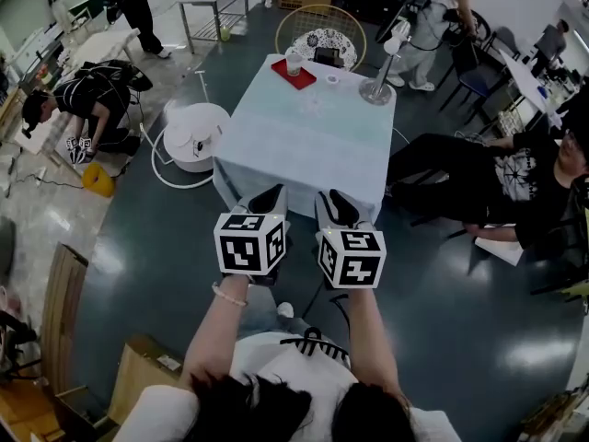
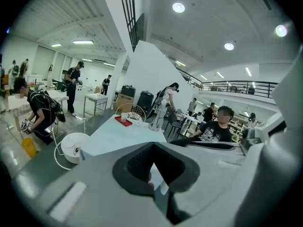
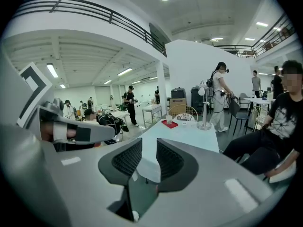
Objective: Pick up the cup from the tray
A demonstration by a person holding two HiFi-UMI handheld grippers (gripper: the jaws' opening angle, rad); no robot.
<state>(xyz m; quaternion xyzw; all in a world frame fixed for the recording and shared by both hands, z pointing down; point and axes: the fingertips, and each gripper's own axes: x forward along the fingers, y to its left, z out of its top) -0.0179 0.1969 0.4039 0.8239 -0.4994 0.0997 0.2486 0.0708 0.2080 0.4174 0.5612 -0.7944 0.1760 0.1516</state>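
the cup (image 1: 294,62) is a small, pale, whitish tumbler with an open rim, standing upright on a flat red tray (image 1: 302,78). the tray has square corners, lies turned diagonally to the table edges, and sits at the far left corner of the table (image 1: 304,145), which is covered with a pale blue cloth. the cup stands on the far left part of the tray. in both gripper views the cup appears as a short light cylinder on the red patch, too small to show contents or markings. a metal stand (image 1: 377,88) with a round base is at the far right of the table, well apart from the tray. a wire chair (image 1: 319,18) is just behind the tray. the left gripper (image 1: 267,201) and the right gripper (image 1: 339,206) are held side by side in the air by the near edge of the table. both point toward the table and somewhat downward, well apart from the cup. left gripper: jaws spread, with a v-shaped gap through which the cloth shows; nothing between the pads. right gripper: jaws spread by a narrow, even gap; nothing between the pads, only the cloth beyond. neither gripper touches the cup, the tray or the table. a seated person (image 1: 497,178) in dark clothes is to the right of the table.
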